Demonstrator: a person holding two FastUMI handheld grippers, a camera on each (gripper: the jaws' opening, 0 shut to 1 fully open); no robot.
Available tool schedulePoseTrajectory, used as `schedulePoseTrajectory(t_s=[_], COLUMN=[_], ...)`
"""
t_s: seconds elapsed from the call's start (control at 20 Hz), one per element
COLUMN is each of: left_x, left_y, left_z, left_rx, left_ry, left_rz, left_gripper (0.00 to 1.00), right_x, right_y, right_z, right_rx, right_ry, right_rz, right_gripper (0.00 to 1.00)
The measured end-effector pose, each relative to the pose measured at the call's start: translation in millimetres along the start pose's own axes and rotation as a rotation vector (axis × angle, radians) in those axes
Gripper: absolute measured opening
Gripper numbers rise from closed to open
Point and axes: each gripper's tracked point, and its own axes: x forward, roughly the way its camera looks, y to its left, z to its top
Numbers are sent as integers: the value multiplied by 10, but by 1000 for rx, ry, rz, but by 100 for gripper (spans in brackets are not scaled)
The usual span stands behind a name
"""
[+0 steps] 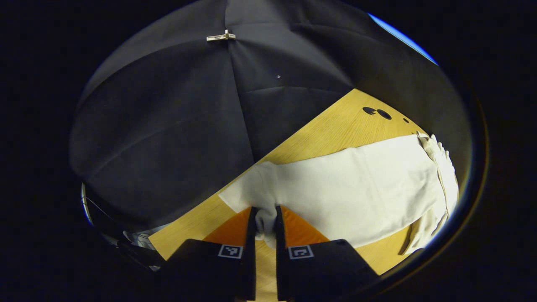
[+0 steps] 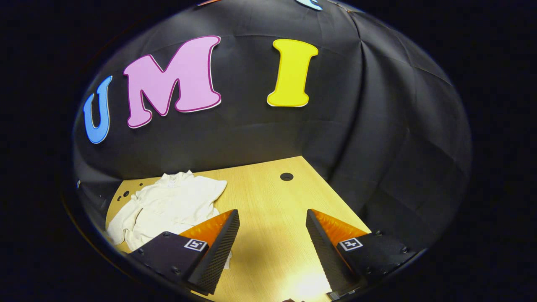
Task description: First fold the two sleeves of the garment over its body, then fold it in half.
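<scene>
Left claw (image 1: 265, 228): nearly closed, both fingers pinching a bunched bit of white cloth at the garment's near edge; from its place on the cloth this looks like a sleeve end or cuff, though I cannot tell for sure.
Right claw (image 2: 272, 235): fingers spread wide, nothing between them, held above bare desk to the right of the garment and apart from it.
Garment (image 1: 348, 188): a white long-sleeved top lying on the desk; in the left gripper view its body stretches away from the pinch toward the right, with a crumpled collar or second sleeve at the far end. In the right gripper view the garment (image 2: 168, 205) lies toward the desk's left rear corner, collar toward the wall, one sleeve trailing at the left edge.
Desk (image 2: 277, 197): pale wood, with a round dark hole near the back edge and small holes by the left rear corner.
Wall: black cloth behind and beside the desk.
Step in hand: judged from the grip, the first sleeve fold; the sleeve is caught but not yet laid over the body.
Next move calls for: lifting the pinched cloth just clear of the desk, carrying it across onto the body, setting it flat and letting go without dragging the rest of the top; the other sleeve and the halving remain.
Containers: none to be seen on the desk.
</scene>
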Motion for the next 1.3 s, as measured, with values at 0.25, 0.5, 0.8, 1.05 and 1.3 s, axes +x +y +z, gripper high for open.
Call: schedulePoseTrajectory(t_s=[0.25,0.5,0.8,1.05,1.3], left_x=[-48,-176,-413,-622,-850], left_y=[-61,-141,-469,-1104,-2088], left_z=[5,11,483,1134,1513], left_rx=[7,-78,-112,-39,99], left_ry=[0,3,-65,-136,-191], left_rz=[-26,-64,-120,-176,-236], left_gripper=[7,6,6,6,6], right_x=[-67,-76,-71,-57,-14], right_y=[-102,-120,-131,-330,-485], right_z=[-44,-58,-115,-374,-711], right_rx=[7,9,23,43,104], right_ry=[-3,-10,-7,21,56], right_rz=[-3,8,18,5,-3], right_gripper=[98,98,97,97,99])
